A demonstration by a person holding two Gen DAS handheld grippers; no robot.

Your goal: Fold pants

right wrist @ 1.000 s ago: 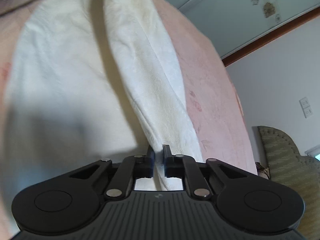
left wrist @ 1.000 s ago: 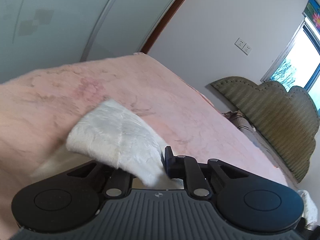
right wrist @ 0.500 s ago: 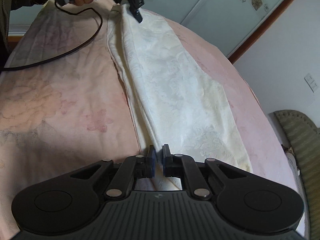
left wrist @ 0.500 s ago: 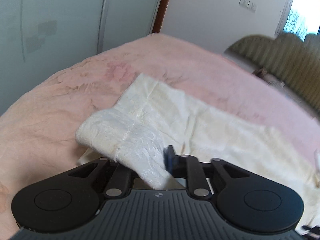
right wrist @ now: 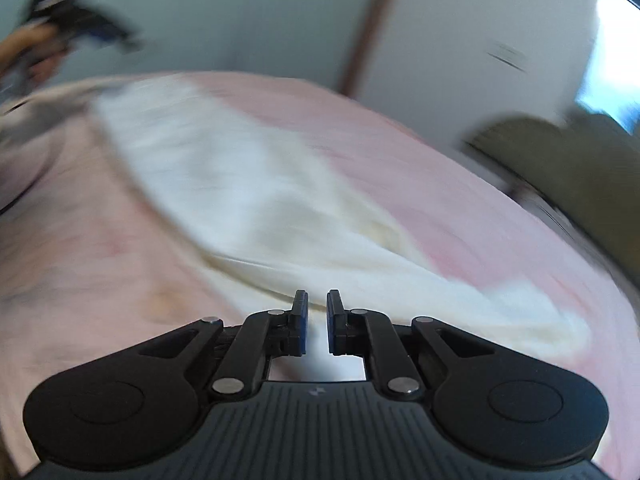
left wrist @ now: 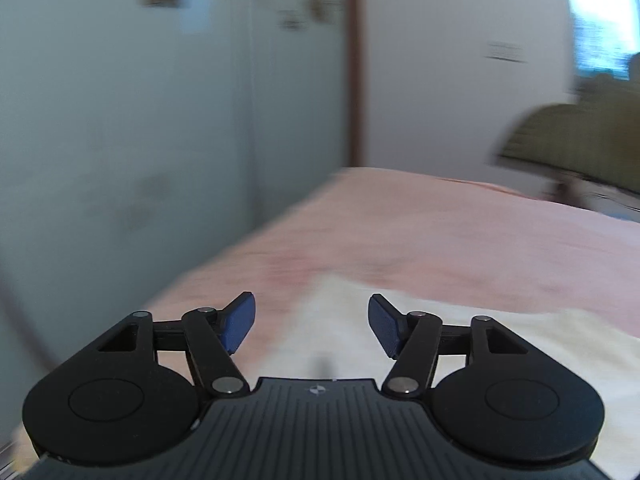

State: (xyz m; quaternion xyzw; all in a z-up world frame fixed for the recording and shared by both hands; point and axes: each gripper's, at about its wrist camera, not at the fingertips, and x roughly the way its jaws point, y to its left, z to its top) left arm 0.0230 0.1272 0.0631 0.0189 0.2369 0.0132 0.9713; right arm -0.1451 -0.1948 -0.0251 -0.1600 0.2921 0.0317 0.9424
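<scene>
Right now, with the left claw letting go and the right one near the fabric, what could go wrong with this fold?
1. The left claw is opening with nothing between its pads, so the pants end below it may settle crooked on the bed.
2. The right claw looks shut at the pants' edge; both views are blurred, so I cannot tell whether it holds cloth. If it does, pulling away could drag the fold open.

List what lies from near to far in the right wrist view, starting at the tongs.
Right tongs, nearly shut → cream pants spread out on the bed → pink bedspread beyond them → pale wardrobe doors at the back.
</scene>
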